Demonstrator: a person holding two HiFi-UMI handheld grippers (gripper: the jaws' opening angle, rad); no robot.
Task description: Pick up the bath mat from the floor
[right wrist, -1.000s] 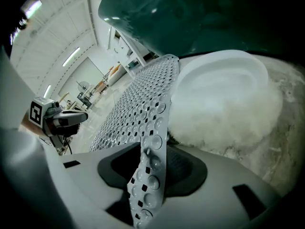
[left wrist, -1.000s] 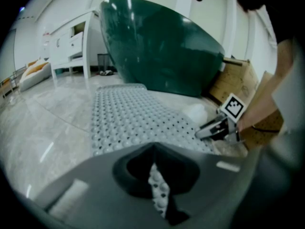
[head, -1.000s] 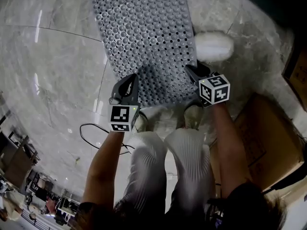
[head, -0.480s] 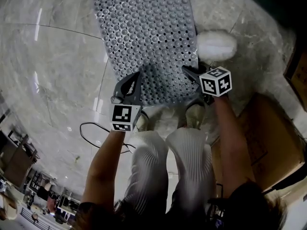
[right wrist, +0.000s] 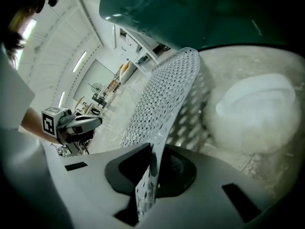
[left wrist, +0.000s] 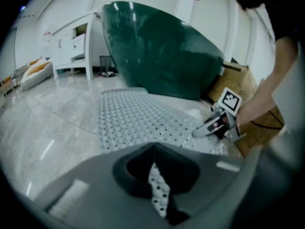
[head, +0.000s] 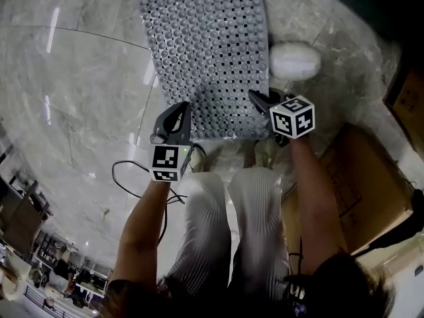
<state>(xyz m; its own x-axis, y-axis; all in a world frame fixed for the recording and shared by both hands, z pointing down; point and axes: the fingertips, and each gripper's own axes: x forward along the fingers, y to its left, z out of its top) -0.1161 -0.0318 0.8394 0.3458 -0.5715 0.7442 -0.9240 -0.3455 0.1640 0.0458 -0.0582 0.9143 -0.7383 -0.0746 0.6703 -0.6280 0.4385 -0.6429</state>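
The grey, hole-dotted bath mat (head: 205, 45) lies on the marble floor, stretching away from me toward the green tub. My left gripper (head: 180, 111) is shut on its near left corner; a strip of mat (left wrist: 158, 194) stands pinched between the jaws in the left gripper view. My right gripper (head: 257, 98) holds the near right corner. Its jaws have just been closing with the mat's edge (right wrist: 148, 185) between them, and they now press on it. From there the mat (right wrist: 167, 94) curves up off the floor.
A white fluffy thing (head: 295, 59) lies beside the mat's right edge. The dark green tub (left wrist: 157, 46) stands at the mat's far end. A cardboard box (head: 361, 177) is on my right, a black cable (head: 126, 172) on my left. My legs and shoes (head: 265, 152) stand just behind the mat.
Both grippers have risen a little and the mat's near edge has come up with them. The right jaws have closed onto the mat's right corner.
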